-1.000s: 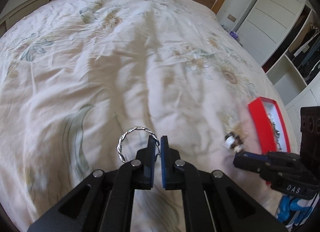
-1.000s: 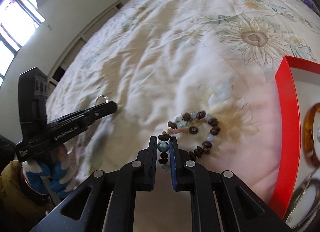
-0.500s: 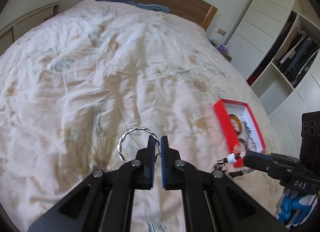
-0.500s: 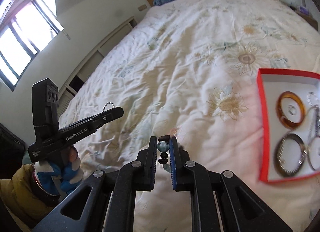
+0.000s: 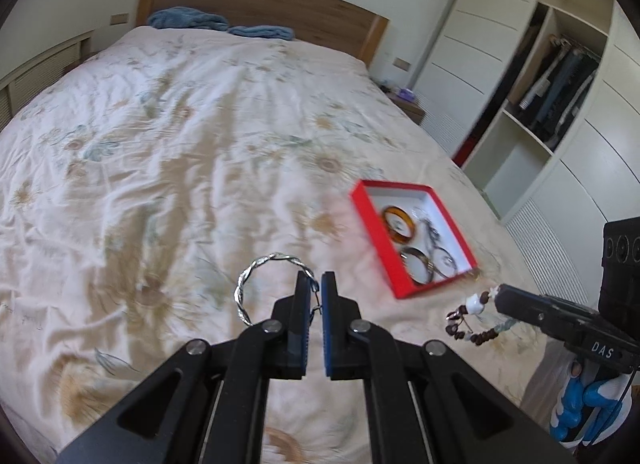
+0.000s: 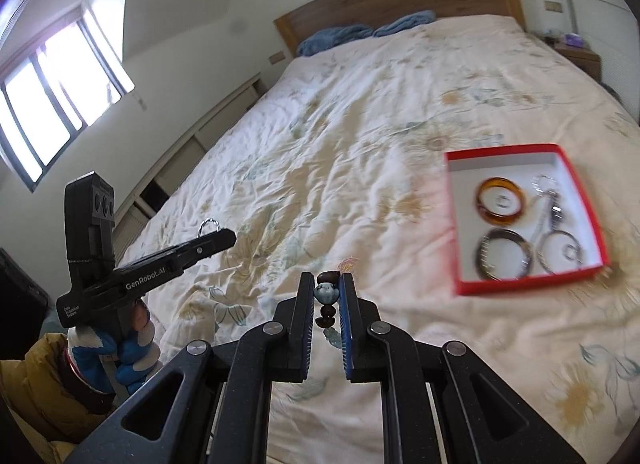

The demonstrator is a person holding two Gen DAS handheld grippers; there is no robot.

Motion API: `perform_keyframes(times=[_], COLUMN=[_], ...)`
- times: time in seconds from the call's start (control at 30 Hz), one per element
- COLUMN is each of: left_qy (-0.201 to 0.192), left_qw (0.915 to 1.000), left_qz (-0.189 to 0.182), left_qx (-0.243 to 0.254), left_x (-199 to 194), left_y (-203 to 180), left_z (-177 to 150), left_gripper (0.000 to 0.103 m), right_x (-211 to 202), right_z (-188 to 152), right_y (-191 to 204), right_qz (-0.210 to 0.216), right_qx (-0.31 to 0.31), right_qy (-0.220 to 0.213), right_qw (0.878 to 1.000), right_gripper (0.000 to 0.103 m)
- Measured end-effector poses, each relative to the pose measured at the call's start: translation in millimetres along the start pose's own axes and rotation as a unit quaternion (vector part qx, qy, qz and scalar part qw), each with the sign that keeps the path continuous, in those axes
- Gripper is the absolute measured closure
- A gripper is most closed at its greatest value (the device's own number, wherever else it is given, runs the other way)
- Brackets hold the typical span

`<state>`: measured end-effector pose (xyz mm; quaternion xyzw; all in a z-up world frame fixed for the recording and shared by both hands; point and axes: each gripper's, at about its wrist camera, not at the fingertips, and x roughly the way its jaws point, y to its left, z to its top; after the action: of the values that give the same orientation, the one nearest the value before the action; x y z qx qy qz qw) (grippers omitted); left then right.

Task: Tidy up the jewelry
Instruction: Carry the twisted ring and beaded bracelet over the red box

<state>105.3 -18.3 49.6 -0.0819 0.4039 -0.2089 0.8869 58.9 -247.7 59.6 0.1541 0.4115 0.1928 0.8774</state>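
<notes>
wide bed (image 5: pixel 192 152) with flowered cover, wooden headboard (image 5: pixel 256 0); red box (image 5: pixel 400 276) on it. left gripper (image 5: pixel 315 286) pinches silver bracelet (image 5: pixel 256 276), right gripper (image 6: pixel 326 296) clamps beaded bracelet (image 6: pixel 327 291).

Wide bare bedspread (image 5: pixel 192 168) all around, open to passage. Only the red box (image 6: pixel 520 284) in the way, right of centre, nearly filled with bangles (image 6: pixel 500 201). Wardrobe (image 5: pixel 520 84) walling off the far right.

one red box (image 6: pixel 520 150), five bracelets (image 6: pixel 498 201)
</notes>
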Motion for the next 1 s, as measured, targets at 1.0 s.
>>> perform_keyframes(times=[1.0], left_qy=[0.13], left_qw=[0.9825], left_qz=[-0.045], left_qx=[0.126], left_x=[200], left_y=[-174], left_z=[30], left_gripper=[0.099], right_x=[-13], right_z=[53], right_y=[-198], right_qz=[-0.081], right_qx=[0.095], right_qy=[-0.044], right_qw=[0.991], right_gripper=[0.091])
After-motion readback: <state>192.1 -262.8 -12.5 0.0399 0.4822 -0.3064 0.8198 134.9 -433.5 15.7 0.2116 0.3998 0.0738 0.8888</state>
